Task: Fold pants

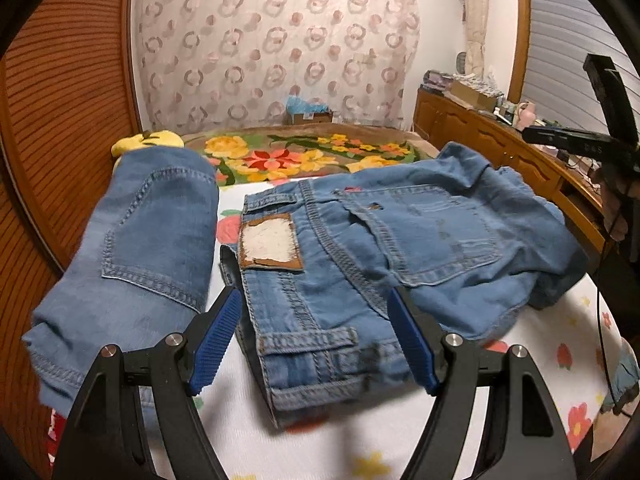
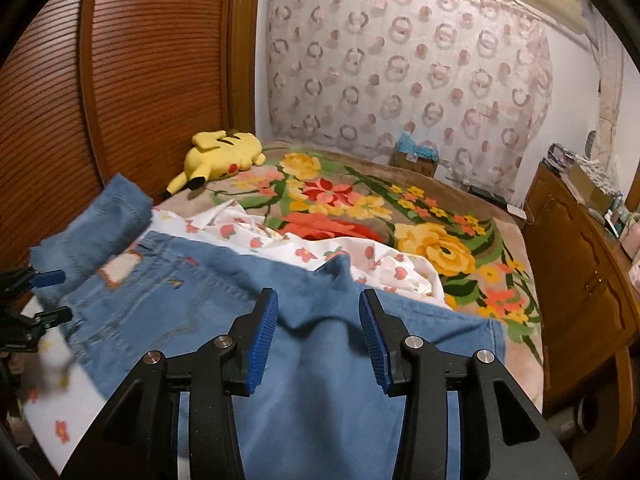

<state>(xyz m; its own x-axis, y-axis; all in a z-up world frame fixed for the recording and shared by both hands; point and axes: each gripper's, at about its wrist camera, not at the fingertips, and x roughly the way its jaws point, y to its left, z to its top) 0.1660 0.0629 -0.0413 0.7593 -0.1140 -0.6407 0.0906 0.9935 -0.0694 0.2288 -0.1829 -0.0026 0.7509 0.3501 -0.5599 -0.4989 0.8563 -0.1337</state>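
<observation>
Jeans (image 1: 360, 248) spread across white flowered sheet (image 1: 540, 344). Left gripper (image 1: 314, 308) jaws wide apart astride waistband, gripping nothing. Right gripper (image 2: 318, 312) jaws parted over leg fabric, gripping nothing.

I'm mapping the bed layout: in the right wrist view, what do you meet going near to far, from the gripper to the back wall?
right gripper → jeans → white flowered sheet → floral blanket → cardboard box → curtain
</observation>
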